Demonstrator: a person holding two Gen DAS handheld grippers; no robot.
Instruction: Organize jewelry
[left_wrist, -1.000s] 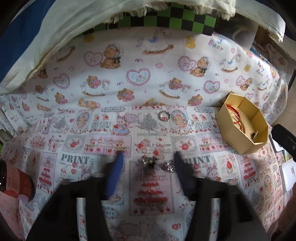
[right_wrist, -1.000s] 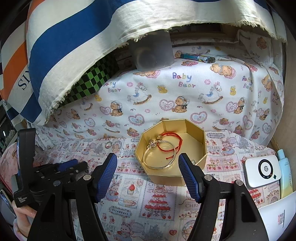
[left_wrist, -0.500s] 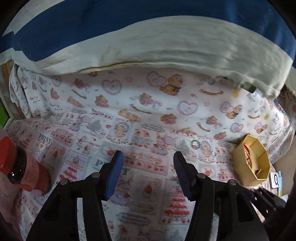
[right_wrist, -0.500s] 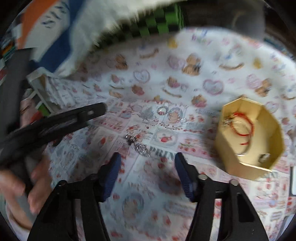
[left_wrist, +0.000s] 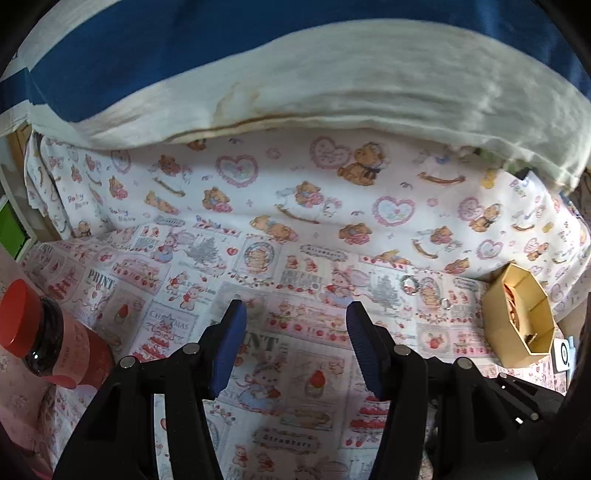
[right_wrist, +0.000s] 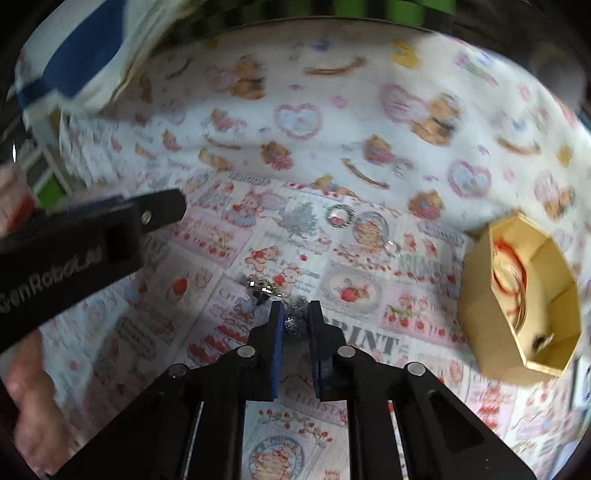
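right gripper (right_wrist: 295, 314): jaws narrow, pinching silver charm cluster (right_wrist: 293, 323) on printed cloth (right_wrist: 369, 288) | left gripper (left_wrist: 293, 321): wide apart, empty

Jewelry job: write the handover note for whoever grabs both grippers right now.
Left gripper: open, empty, above the printed cloth.
Right gripper: jaws nearly closed around the sparkly silver piece on the cloth; a firm grip can't be confirmed.
Done: red cord bracelet and bangle lie in the gold octagonal box.
Left: that piece, the dark-stone trinket, beaded ring and small ring go into the box.
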